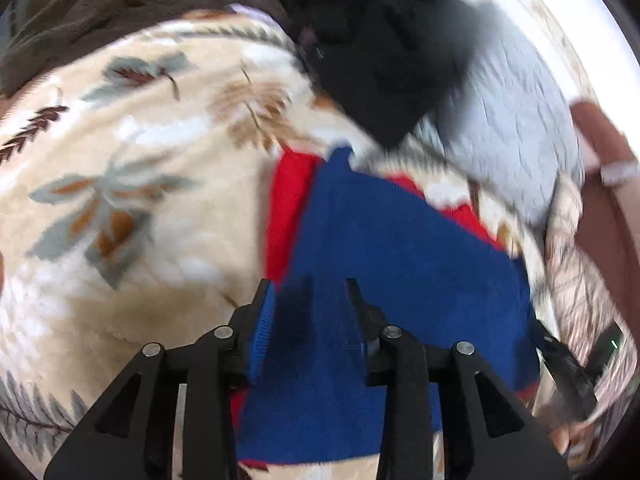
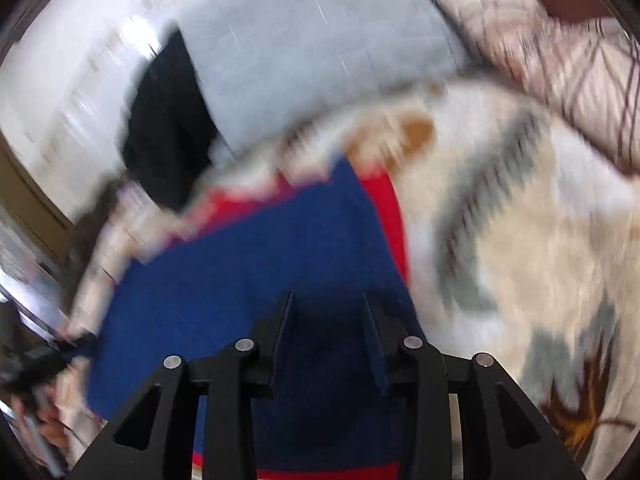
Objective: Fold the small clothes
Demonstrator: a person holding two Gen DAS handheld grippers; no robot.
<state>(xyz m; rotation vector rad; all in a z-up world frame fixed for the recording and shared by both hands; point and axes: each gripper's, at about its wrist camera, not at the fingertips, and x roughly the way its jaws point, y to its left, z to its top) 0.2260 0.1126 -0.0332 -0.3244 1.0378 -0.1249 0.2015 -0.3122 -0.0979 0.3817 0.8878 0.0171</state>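
A small blue garment [image 1: 400,264] with red parts [image 1: 288,208] lies on a cream leaf-patterned blanket [image 1: 140,152]. My left gripper [image 1: 310,286] hangs just above the garment's near left part with its jaws apart and nothing between them. In the right wrist view the same blue garment [image 2: 248,280] with a red edge [image 2: 392,216] fills the middle. My right gripper [image 2: 328,300] is over its near right part, jaws apart and empty. Both views are motion-blurred. The right gripper's body shows at the left view's right edge [image 1: 568,364].
A black garment [image 1: 380,52] and a pale grey cloth [image 1: 516,120] lie beyond the blue one; they also show in the right view as black [image 2: 168,132] and grey [image 2: 304,56]. A dark brown blanket [image 1: 120,12] lies at the far left. A plaid pillow [image 2: 560,64] lies at the far right.
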